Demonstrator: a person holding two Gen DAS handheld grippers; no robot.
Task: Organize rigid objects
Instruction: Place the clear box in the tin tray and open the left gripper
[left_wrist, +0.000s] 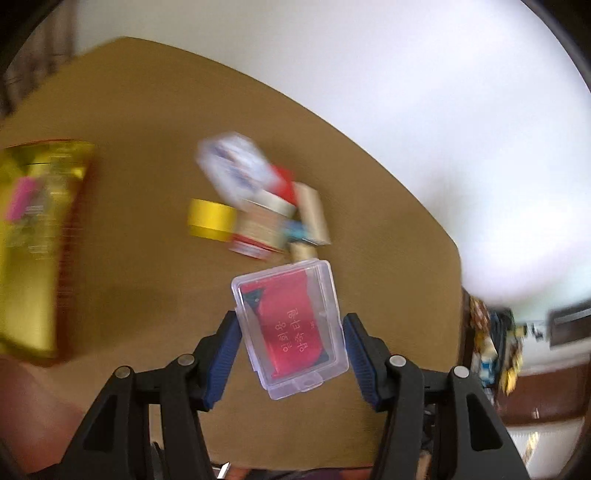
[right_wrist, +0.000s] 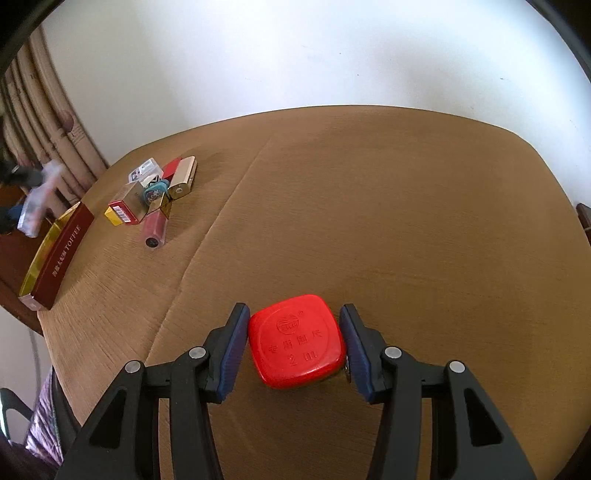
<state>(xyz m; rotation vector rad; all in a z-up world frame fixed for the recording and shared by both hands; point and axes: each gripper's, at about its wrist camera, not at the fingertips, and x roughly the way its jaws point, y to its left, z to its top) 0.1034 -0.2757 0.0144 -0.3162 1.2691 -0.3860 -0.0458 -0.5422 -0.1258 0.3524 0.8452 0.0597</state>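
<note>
In the left wrist view my left gripper is shut on a clear plastic case with a red packet inside, held above the brown table. Beyond it lies a blurred pile of small boxes. In the right wrist view my right gripper is closed around a red square tape measure that sits on or just above the table. The same pile lies far left, and the left gripper with its clear case shows blurred at the left edge.
A gold and dark red toffee tin stands at the table's left edge; it also shows in the left wrist view. A pink tube lies by the pile. A curtain hangs behind. A cluttered shelf is at right.
</note>
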